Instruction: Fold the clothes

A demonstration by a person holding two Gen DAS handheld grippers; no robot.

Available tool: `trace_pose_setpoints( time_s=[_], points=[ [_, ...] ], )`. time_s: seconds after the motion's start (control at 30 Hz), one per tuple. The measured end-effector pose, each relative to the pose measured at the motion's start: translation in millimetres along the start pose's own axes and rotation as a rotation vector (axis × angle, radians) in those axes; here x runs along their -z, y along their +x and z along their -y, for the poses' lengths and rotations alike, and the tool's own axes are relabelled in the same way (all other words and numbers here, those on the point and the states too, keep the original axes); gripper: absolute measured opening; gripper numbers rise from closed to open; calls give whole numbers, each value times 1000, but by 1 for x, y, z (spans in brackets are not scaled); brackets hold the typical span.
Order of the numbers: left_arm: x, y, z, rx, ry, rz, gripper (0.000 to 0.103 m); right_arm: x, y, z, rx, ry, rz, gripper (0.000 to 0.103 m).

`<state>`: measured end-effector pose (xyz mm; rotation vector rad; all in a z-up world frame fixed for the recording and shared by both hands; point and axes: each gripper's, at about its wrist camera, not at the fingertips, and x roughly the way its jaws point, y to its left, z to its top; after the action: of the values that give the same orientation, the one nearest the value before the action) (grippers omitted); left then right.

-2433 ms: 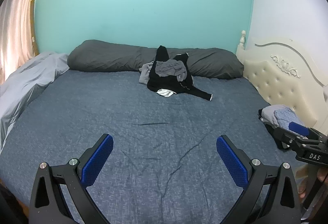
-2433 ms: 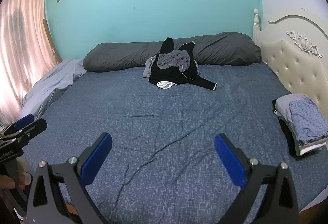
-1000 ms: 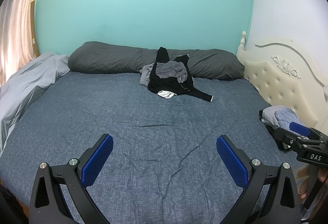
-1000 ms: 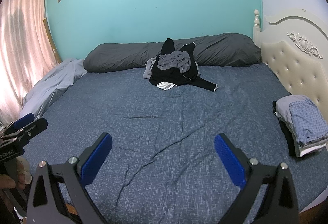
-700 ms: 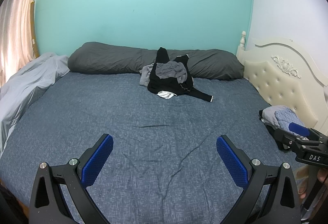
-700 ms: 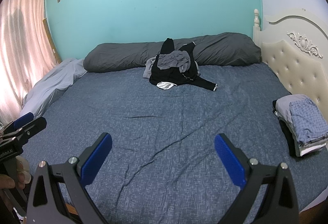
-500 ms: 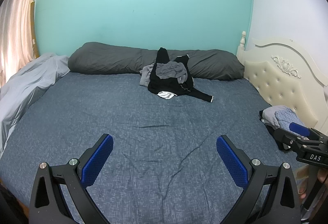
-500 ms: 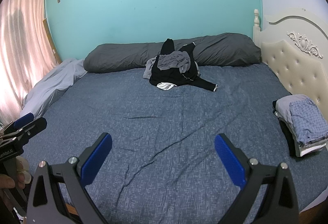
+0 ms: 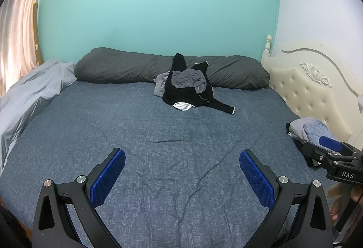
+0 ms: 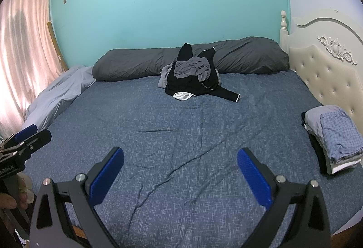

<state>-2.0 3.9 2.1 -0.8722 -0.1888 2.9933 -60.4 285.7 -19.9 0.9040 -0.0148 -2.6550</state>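
Clothes heap (image 9: 188, 89) mid-bed, far edge.

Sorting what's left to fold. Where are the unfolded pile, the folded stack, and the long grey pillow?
unfolded pile (image 10: 192, 82), right wrist view, black garment's middle
folded stack (image 10: 340, 137), right wrist view, checked top piece
long grey pillow (image 9: 122, 69), left wrist view, left half
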Motion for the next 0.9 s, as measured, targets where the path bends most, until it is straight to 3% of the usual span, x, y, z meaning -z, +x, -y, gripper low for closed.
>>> trace_pose_setpoints(
  time_s=[0.47, 0.9],
  points=[
    [2, 21, 0, 1, -14, -21, 103, 0, 18, 13, -2, 19, -27, 101],
    [4, 77, -11, 1, -44, -62, 103, -1, 67, 33, -1, 49, -76, 101]
  ],
)
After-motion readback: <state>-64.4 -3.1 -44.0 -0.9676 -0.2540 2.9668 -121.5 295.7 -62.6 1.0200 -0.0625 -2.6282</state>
